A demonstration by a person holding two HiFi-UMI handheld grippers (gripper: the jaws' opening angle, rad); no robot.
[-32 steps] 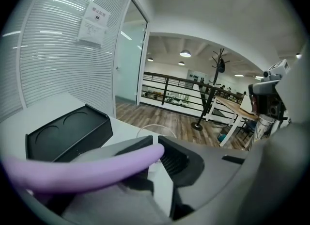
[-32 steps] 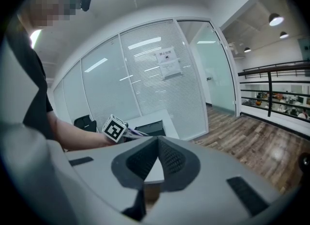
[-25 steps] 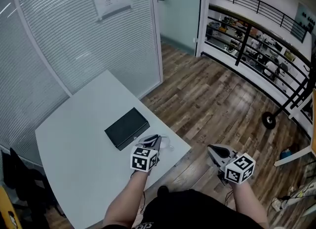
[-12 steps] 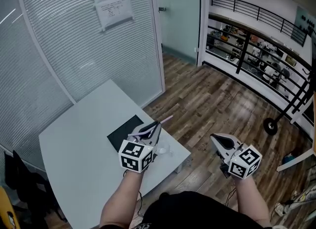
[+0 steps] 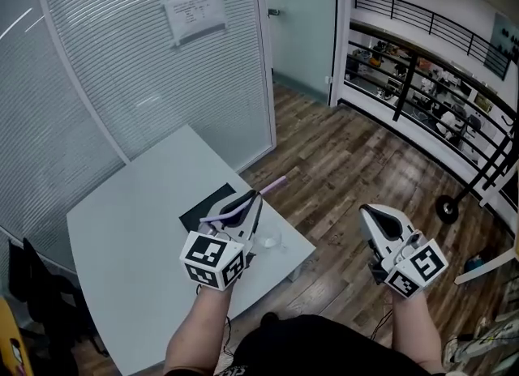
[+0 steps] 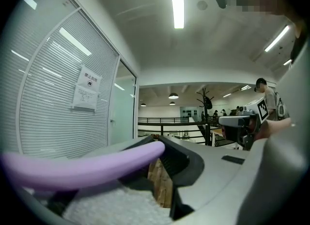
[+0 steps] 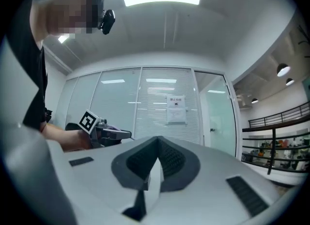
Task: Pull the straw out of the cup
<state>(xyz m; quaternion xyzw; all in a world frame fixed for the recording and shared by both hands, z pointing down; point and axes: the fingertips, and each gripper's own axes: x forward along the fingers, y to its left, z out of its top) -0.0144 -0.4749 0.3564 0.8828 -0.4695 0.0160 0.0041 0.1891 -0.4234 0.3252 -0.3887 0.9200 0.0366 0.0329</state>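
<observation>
A purple straw is clamped in my left gripper and sticks out past the fingertips, up in the air and clear of the cup. In the left gripper view the straw lies slantwise between the jaws of that gripper. The clear plastic cup stands on the white table near its right corner, below the left gripper. My right gripper hovers over the floor to the right, jaws shut with nothing in them; its closed tips point level.
A flat black box lies on the table just behind the left gripper. A glass partition with blinds stands behind the table. Wooden floor lies to the right, and a black railing runs farther off.
Both grippers have risen. The left one lifted away from the cup with the purple straw in its jaws, so the straw now hangs above the table.
</observation>
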